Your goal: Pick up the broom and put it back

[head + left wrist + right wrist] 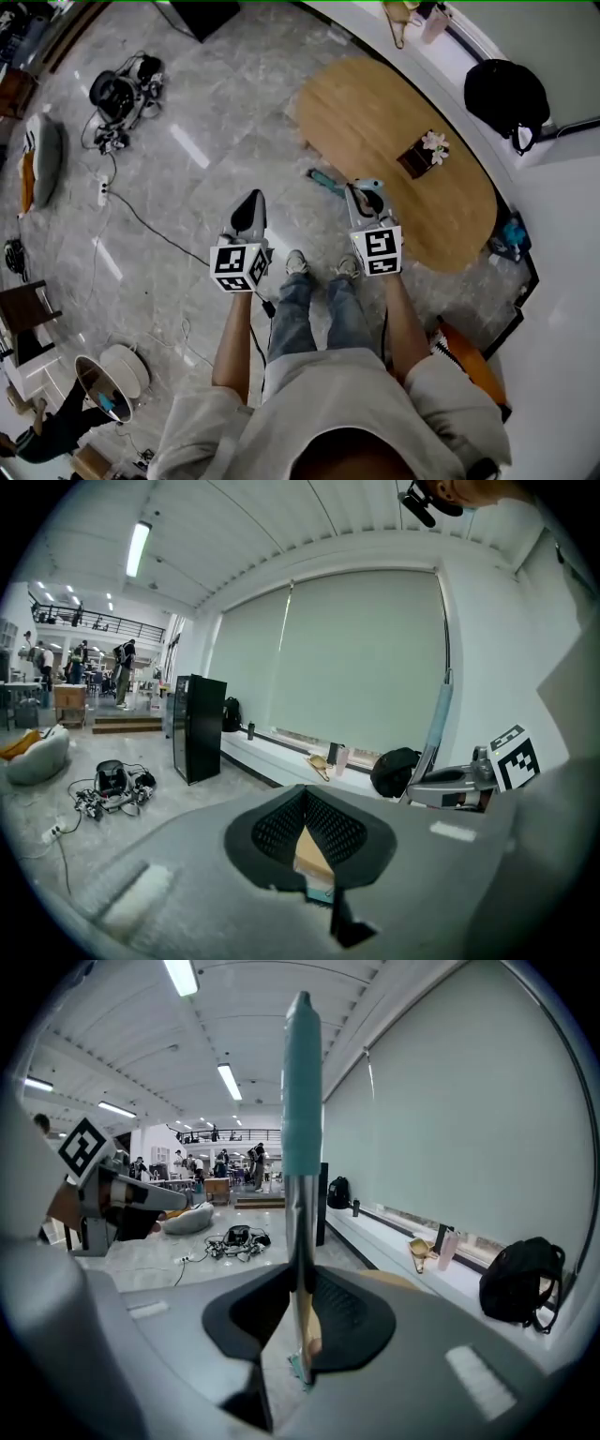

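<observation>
The broom has a silver pole with a teal grip [301,1101] and stands upright between the pads of my right gripper [300,1283], which is shut on the pole. Its teal head [325,182] shows on the floor just ahead of the right gripper [367,193], beside the wooden table. The left gripper view also catches the pole [437,722], at the right. My left gripper [249,202] is held level with the right one, a little to its left, and nothing is between its jaws [306,797], whose tips meet.
An oval wooden table [375,112] with a small flower box [422,154] lies ahead on the right. A black backpack [506,94] sits on the window ledge. Cables and gear [122,94] lie on the marble floor at far left; a cable [150,230] runs toward my feet.
</observation>
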### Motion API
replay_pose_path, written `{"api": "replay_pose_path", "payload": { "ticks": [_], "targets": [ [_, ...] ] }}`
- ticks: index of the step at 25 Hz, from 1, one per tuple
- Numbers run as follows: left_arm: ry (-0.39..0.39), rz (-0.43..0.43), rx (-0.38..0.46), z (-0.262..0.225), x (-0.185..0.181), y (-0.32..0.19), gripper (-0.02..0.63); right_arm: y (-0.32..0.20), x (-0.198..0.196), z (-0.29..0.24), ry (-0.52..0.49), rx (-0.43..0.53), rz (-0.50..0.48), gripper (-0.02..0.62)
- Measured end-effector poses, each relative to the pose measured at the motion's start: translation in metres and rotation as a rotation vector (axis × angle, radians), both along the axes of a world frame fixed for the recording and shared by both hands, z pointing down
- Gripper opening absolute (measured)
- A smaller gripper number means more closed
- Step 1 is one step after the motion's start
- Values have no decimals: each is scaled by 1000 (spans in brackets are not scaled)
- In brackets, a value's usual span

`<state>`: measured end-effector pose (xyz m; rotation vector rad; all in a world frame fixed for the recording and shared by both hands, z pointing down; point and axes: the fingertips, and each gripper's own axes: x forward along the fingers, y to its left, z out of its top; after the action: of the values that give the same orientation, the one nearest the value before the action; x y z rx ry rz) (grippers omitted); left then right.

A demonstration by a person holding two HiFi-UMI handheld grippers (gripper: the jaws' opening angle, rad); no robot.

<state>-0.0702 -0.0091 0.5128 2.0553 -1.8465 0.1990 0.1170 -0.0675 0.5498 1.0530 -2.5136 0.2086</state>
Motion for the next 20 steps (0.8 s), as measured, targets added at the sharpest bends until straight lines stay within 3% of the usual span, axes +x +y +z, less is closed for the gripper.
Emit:
{"api": "replay_pose_path", "payload": {
  "ticks": [8,13,20],
  "targets": [
    [-9,-84,27,-74,-15,37,2,21,7,-67,-19,-11,-34,75],
    [-62,-83,71,-109,-31,40,2,28,-8,-107,-44,9,-72,74],
    [-66,-116,135,-141,-90,59,2,38,-46,-134,-58,35,-64,74]
  ]
}}
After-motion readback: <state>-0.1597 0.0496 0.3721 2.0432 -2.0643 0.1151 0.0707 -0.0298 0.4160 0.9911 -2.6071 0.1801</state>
